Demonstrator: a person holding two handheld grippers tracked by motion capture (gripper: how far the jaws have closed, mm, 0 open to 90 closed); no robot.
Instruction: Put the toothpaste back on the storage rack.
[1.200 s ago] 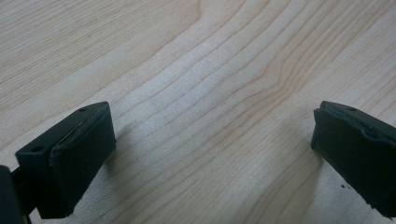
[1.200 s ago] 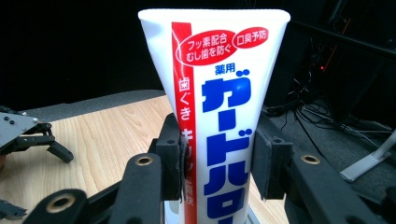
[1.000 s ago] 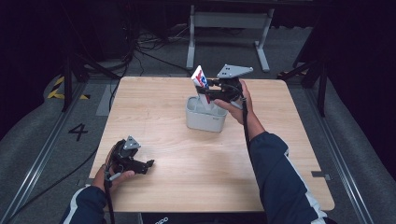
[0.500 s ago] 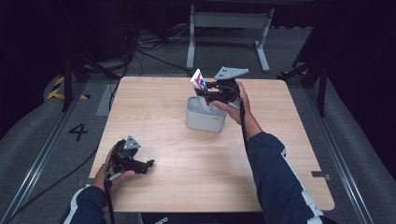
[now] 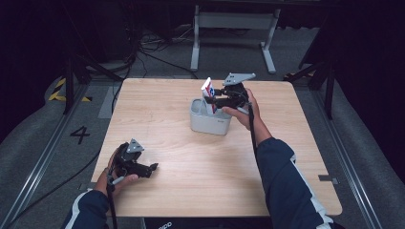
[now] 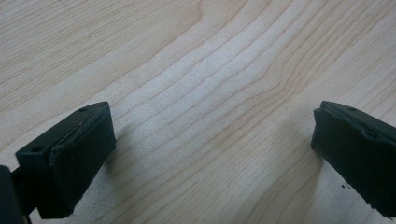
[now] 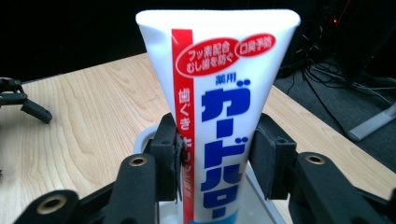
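Light wooden table (image 5: 191,181): bears a pale grey rounded plastic tub (image 5: 210,119) at the far centre.

White toothpaste tube with red stripe and blue lettering (image 7: 219,116): upright, lower end inside the tub, flat crimped end uppermost.

Right gripper (image 7: 215,158): above the tub, jaws clamped on the tube's sides.

Left gripper (image 5: 143,168): near-left, resting low on the table, jaws spread wide, nothing between them.

toothpaste tube (image 7: 219,116) Japanese "ガードハロー", floor (image 5: 43,157) "4"
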